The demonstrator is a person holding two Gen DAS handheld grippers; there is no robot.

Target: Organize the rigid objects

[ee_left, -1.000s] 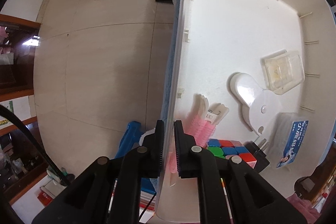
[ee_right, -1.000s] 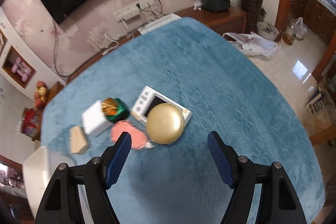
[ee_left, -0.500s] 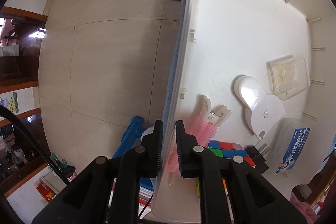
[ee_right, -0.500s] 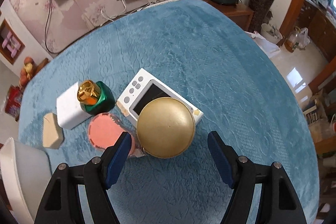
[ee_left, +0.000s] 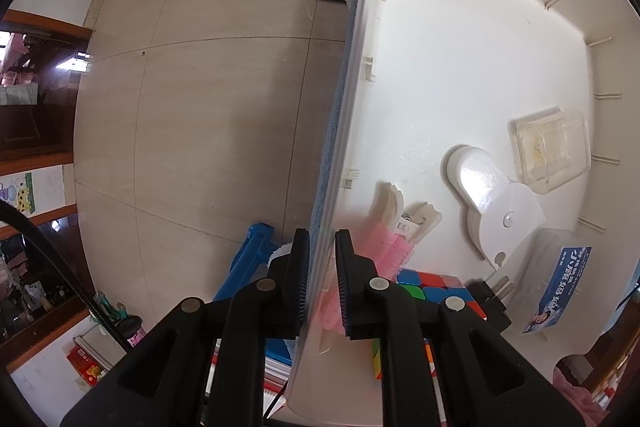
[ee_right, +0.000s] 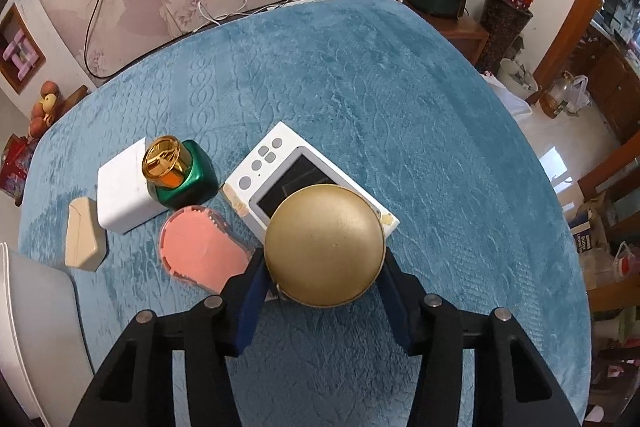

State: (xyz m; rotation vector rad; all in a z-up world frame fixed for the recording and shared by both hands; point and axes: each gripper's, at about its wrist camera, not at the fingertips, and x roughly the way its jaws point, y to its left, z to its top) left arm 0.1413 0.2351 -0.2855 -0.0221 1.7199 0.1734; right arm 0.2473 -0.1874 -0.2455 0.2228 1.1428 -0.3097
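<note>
**Two grippers at work: one steadies the bin, the other closes on a gold dome**

Left wrist view. The left gripper point(ee_left: 322, 279) is nearly closed, its two pads clamped on the thin side wall of the white bin point(ee_left: 460, 39), one pad outside and one inside. The bin stands at the edge of the desk, above the tiled floor point(ee_left: 200, 107). Inside it lie a pink brush point(ee_left: 386, 245), a colour cube point(ee_left: 434, 287), a white plastic piece point(ee_left: 494, 205), a clear box point(ee_left: 552, 149), a black plug point(ee_left: 490, 301) and a blue packet point(ee_left: 560, 287).

Right wrist view. The right gripper point(ee_right: 322, 281) has just been closing, and its blue pads now sit against both sides of the gold dome point(ee_right: 325, 245), which rests on the blue cloth of the desk point(ee_right: 360, 87), overlapping the near corner of a white device point(ee_right: 280, 171). Beside it lie a pink lid point(ee_right: 202, 251), a green bottle with a gold cap point(ee_right: 176, 169), a white block point(ee_right: 124, 187) and a beige piece point(ee_right: 84, 239). A corner of the bin shows at lower left.

To do the step well, the pads probably need to bite below the dome's widest curve, since smooth rounded metal may squirt out. A straight lift should avoid dragging the device or the lid, while the left gripper keeps the bin from sliding.
</note>
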